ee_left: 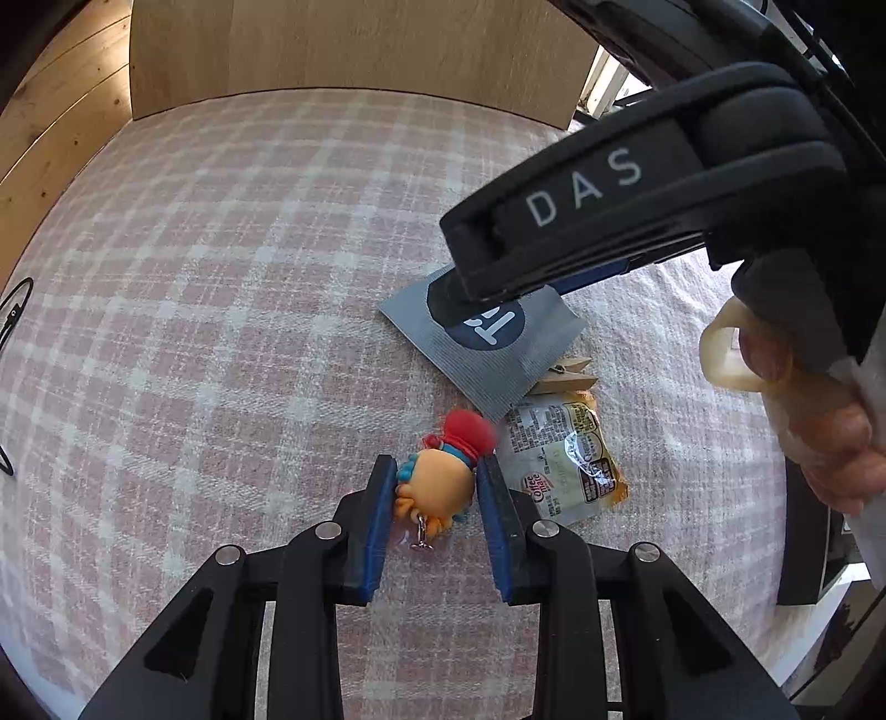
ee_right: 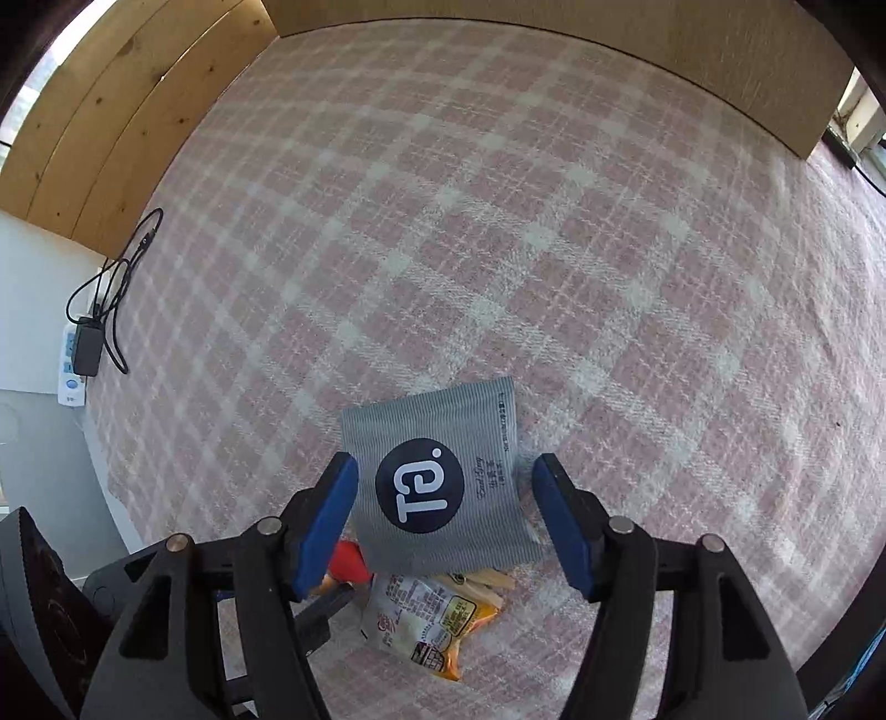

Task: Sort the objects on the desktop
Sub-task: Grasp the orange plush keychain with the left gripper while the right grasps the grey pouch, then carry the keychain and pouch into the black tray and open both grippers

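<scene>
An orange toy keychain with a red pompom lies on the pink checked cloth. My left gripper straddles it, and both blue pads touch its sides. To its right lie a Coffee mate sachet, a wooden clothespin and a grey tea sachet. In the right wrist view my right gripper hangs open over the tea sachet, its pads clear of both edges. The clothespin and the Coffee mate sachet show below it, partly covered.
A hand holds the right gripper's handle at the right edge. A black cable and adapter lie on a white power strip off the cloth's left side. A wooden board closes the far edge of the cloth.
</scene>
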A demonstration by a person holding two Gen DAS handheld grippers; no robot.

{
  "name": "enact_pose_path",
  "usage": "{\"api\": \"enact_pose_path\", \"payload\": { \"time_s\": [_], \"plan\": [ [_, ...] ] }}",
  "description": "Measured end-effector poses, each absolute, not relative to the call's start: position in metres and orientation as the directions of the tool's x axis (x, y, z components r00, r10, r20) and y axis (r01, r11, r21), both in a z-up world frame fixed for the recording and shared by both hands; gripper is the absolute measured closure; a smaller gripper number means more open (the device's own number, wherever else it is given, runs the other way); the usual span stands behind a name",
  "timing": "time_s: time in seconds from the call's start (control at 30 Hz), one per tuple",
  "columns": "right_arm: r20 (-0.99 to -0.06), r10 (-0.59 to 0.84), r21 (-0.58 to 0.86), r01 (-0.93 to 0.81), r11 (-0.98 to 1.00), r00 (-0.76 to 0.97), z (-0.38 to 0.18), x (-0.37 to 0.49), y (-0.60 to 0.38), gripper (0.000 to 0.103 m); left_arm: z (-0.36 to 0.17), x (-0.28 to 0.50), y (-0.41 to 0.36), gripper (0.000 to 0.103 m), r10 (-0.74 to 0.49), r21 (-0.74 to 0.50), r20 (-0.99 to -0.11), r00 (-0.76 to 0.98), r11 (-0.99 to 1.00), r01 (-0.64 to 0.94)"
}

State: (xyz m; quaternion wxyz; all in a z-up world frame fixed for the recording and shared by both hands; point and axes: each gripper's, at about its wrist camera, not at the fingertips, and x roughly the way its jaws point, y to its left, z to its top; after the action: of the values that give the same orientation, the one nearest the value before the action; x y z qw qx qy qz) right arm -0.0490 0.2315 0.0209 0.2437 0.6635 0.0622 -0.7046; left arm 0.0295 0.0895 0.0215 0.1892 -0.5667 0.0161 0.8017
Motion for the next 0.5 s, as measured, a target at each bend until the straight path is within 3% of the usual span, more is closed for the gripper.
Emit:
{"api": "enact_pose_path", "payload": {
  "time_s": [0.07,0.2,0.27,0.5],
  "plan": [
    [-0.972,-0.234,0.199,0.452,-0.87,-0.023,0.022,-0.043,0.224,0.041,0.021,0.03,0.09,0.076,0.286,-0.19,-0.912,-0.292,-0.929,-0.317],
    [-0.977,-0.204,0.157,0.445,-0.882,-0.061,0.026,-0.044,0.225,0.079,0.021,0.032,0.091,0.078,0.287,-0.19,-0.91,-0.299,-0.93,-0.314],
    [-0.97,-0.238,0.197,0.419,-0.886,-0.047,0.028,-0.049,0.234,0.088,0.021,0.034,0.09,0.078,0.29,-0.194,-0.909,-0.299,-0.93,-0.311],
    [-0.939,-0.339,0.294,0.369,-0.882,-0.063,0.051,-0.064,0.258,0.096,0.029,0.034,0.079,0.079,0.278,-0.197,-0.908,-0.313,-0.944,-0.265]
  ]
}}
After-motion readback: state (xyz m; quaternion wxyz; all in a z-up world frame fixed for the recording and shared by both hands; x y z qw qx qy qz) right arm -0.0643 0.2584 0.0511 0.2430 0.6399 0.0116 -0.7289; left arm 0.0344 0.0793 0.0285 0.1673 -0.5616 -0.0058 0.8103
